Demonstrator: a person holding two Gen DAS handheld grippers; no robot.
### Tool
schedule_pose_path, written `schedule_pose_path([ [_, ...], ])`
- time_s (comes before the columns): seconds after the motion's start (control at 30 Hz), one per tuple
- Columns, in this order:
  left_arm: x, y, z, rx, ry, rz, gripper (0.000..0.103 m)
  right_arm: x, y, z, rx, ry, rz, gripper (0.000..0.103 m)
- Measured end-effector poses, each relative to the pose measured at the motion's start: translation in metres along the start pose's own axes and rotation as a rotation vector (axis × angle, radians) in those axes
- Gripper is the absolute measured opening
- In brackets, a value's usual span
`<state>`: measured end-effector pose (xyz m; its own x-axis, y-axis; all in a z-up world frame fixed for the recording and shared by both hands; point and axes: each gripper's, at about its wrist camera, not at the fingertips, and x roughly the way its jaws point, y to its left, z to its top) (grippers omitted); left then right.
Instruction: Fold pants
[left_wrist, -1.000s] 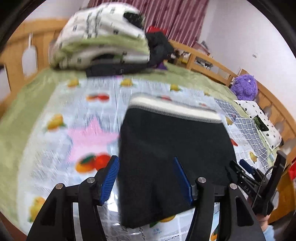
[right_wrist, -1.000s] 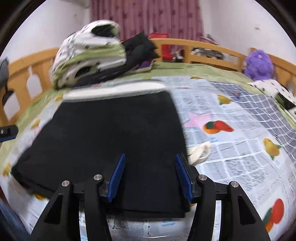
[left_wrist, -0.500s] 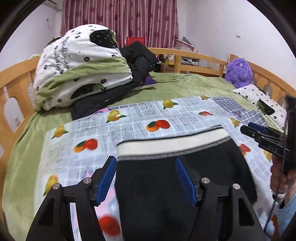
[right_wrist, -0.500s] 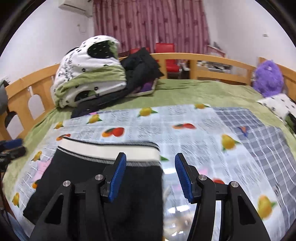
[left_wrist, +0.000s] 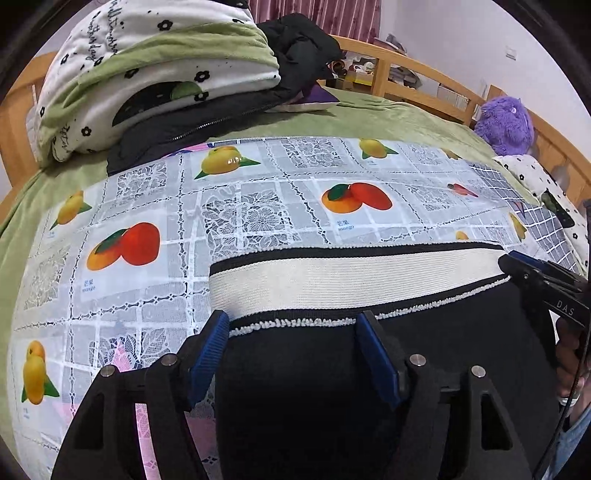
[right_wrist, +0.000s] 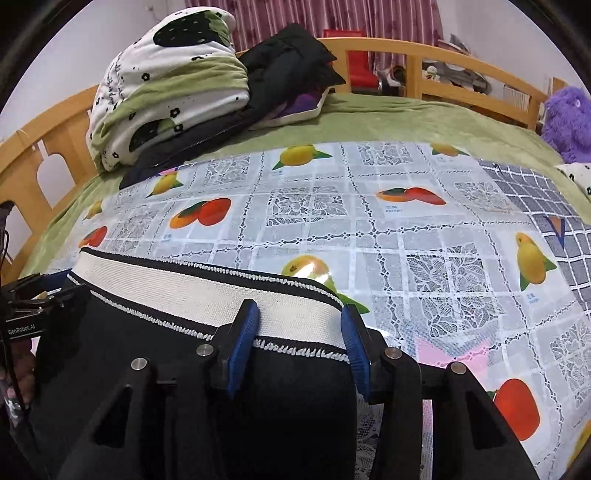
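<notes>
Black pants with a cream waistband lie flat on the fruit-print cloth. My left gripper hangs low over the waistband's left end. Its jaws are opening, the band's lower edge lies between the blue pads, and the pads do not press it. My right gripper is over the waistband's right corner. Its jaws are closing, with that corner between the pads. The pants' lower part is hidden behind both grippers.
A folded green and white quilt and a black jacket are piled at the bed's far left. A purple plush toy and a dotted pillow sit at the right. Wooden rails ring the bed. Open cloth lies beyond the waistband.
Both grippers travelled along the pants to the waistband and came lower. The left jaws have widened; the right jaws have narrowed around the waistband's corner.
</notes>
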<state>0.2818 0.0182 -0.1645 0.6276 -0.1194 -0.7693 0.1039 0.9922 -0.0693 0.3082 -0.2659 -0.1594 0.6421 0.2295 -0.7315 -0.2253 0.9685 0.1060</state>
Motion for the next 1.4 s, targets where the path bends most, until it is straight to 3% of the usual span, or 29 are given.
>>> schedule_pose_path([
  [0.23,-0.021,0.0,-0.024,0.035,0.071,-0.019,0.068,-0.031,0.011,-0.012,-0.009,-0.003,-0.054,0.048],
  [0.43,-0.056,0.004,-0.072,0.055,0.118,-0.044,0.066,-0.082,0.026,-0.067,-0.056,0.028,-0.073,0.049],
  [0.53,-0.079,0.011,-0.098,0.01,0.153,-0.112,0.066,-0.105,0.03,-0.093,-0.048,0.018,-0.077,0.049],
  [0.73,-0.126,0.015,-0.143,-0.005,0.11,-0.127,0.066,-0.134,0.033,-0.146,0.007,0.042,-0.076,0.05],
  [0.83,-0.143,0.018,-0.162,-0.005,0.102,-0.137,0.066,-0.142,0.027,-0.166,0.09,0.109,-0.03,0.05],
  [0.97,-0.152,0.016,-0.184,0.015,0.094,-0.079,0.066,-0.154,0.019,-0.19,0.202,0.128,0.044,0.05],
  [1.2,-0.148,0.01,-0.191,0.101,0.059,0.113,0.063,-0.177,0.038,-0.204,0.168,0.097,0.016,0.05],
  [1.3,-0.145,0.004,-0.188,0.126,0.051,0.115,0.057,-0.182,0.045,-0.206,0.141,0.091,-0.015,0.05],
  [1.4,-0.134,-0.011,-0.187,0.187,0.062,0.16,0.035,-0.181,0.048,-0.205,0.133,0.098,-0.027,0.05],
])
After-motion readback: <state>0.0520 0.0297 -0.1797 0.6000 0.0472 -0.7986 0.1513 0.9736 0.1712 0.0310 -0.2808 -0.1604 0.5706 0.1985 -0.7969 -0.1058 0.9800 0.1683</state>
